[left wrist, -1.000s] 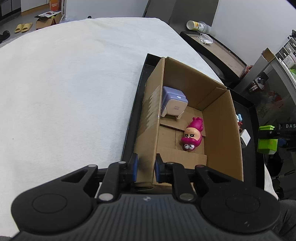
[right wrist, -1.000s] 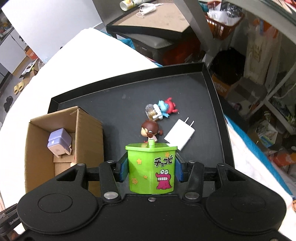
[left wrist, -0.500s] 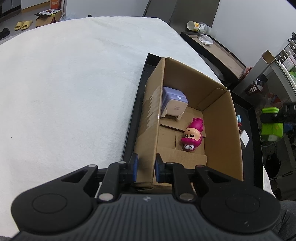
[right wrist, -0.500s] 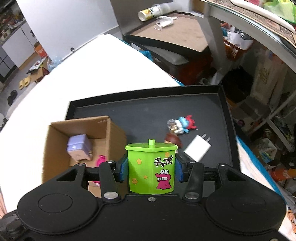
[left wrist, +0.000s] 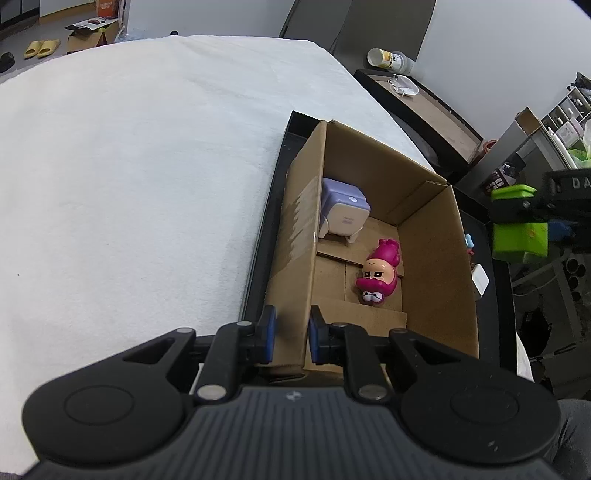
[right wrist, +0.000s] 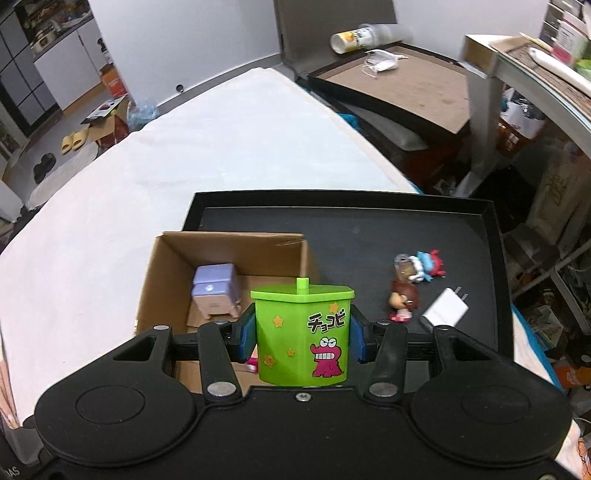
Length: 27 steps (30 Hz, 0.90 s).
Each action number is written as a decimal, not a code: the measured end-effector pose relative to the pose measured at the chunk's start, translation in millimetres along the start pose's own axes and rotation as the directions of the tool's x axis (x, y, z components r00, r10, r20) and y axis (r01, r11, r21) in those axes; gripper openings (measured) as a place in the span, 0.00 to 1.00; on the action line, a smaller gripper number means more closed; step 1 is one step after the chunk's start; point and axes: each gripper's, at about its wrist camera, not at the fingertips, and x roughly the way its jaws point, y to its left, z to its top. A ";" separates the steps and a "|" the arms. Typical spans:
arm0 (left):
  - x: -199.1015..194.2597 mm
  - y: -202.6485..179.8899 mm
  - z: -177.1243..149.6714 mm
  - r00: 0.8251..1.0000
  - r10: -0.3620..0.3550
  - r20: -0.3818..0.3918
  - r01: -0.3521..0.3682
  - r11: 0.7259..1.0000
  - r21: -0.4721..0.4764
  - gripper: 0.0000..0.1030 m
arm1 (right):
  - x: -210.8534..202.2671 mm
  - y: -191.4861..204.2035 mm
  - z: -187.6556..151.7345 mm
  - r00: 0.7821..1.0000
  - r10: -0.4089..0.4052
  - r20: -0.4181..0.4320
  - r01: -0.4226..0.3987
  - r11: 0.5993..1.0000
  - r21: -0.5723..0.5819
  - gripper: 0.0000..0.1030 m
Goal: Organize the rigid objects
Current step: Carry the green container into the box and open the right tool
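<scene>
the green container [right wrist: 303, 334] is clamped between the blue pads of the right gripper [right wrist: 302, 338], held above the black tray [right wrist: 369, 229] beside the cardboard box [left wrist: 436, 266]. the box's near wall is pinched by the left gripper [left wrist: 290, 334], jaws nearly together.

yellow slippers [right wrist: 73, 140], face mask [right wrist: 381, 62], tipped bottle [right wrist: 364, 36]

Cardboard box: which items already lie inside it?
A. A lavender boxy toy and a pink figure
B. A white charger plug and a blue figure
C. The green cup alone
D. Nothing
A: in the left wrist view the cardboard box holds the lavender boxy toy and the pink figure on its floor; the green cup sits in the right gripper, not yet in the box.
</scene>
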 end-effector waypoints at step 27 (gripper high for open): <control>1.9 4.0 -0.3 1.000 -0.020 0.000 0.020 1.000 -0.003 0.17 | 20.6 24.4 17.8 0.998 -0.053 0.036 0.054 0.998 -0.036 0.61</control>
